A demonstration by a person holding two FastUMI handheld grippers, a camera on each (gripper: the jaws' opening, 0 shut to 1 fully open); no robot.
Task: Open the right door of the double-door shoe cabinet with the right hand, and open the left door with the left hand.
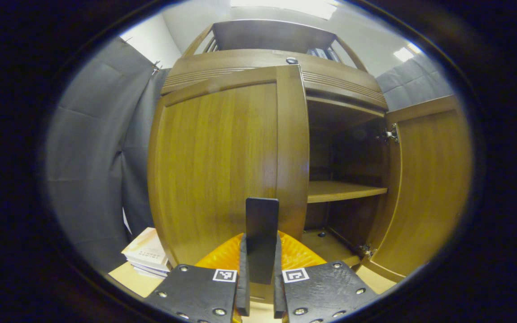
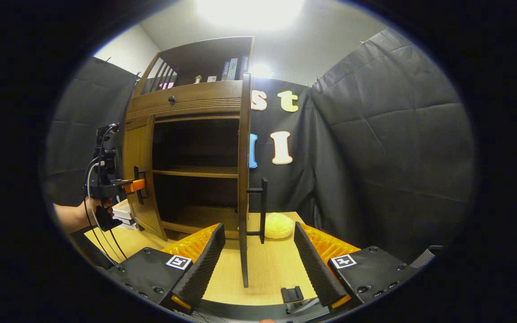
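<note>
Your left gripper [image 1: 258, 287] is clamped on the left door's handle [image 1: 262, 229], that door [image 1: 216, 166] barely ajar on the cabinet at the tabletop's back edge; your right gripper [image 2: 258, 258] hangs open by the fully swung right door [image 2: 243, 179], so pull left next

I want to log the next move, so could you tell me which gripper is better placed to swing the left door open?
Left. The left gripper is shut on the dark bar handle of the brown wooden left door, barely ajar; the right gripper is open by the swung-out right door.
</note>
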